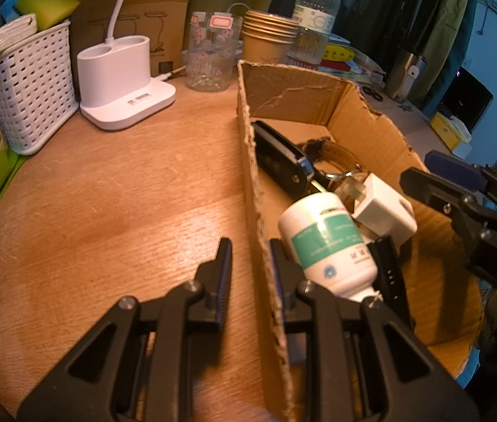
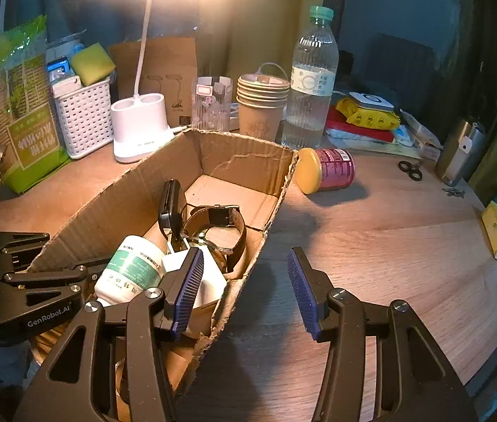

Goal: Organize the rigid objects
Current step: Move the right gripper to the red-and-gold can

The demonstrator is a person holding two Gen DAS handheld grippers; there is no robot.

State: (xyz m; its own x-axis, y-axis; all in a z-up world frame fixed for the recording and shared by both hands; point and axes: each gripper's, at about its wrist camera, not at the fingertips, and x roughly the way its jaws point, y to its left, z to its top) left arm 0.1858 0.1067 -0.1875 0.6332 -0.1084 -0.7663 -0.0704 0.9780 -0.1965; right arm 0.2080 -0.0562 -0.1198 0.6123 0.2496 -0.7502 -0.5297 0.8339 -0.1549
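1. The cardboard box (image 1: pixel 294 98) stands open on the wooden worktop (image 1: pixel 125 190), its cut edges ragged.
2. Inside it lie a white pill bottle (image 1: pixel 329 242) with a green label, a white charger plug (image 1: pixel 385 211), a black car key fob (image 1: pixel 280 156), a brown leather watch (image 2: pixel 218 223) and a slim black object (image 1: pixel 391 274) beside the bottle.
3. The bottle lies on its side against the charger plug; the key fob leans along the box's left wall, and the watch sits further back.
4. The left gripper (image 1: pixel 250 263) straddles that left wall: one finger is outside over the worktop, the other inside just beside the bottle. Its jaws stand a little apart with only the cardboard between them; whether they touch the wall I cannot tell.
5. The right gripper (image 2: pixel 245 288) is spread wide across the box's right wall, its left finger inside in front of the charger plug, its right finger over bare worktop.
6. A pink can (image 2: pixel 326 174) with a yellow lid lies on its side on the worktop, just outside the box's far right corner, well apart from both grippers.
7. Behind the box stand a water bottle (image 2: pixel 310 84), stacked paper cups (image 2: pixel 260 105), a glass (image 2: pixel 211 103), a white desk lamp base (image 2: pixel 141 126) and a white basket (image 2: pixel 85 117).
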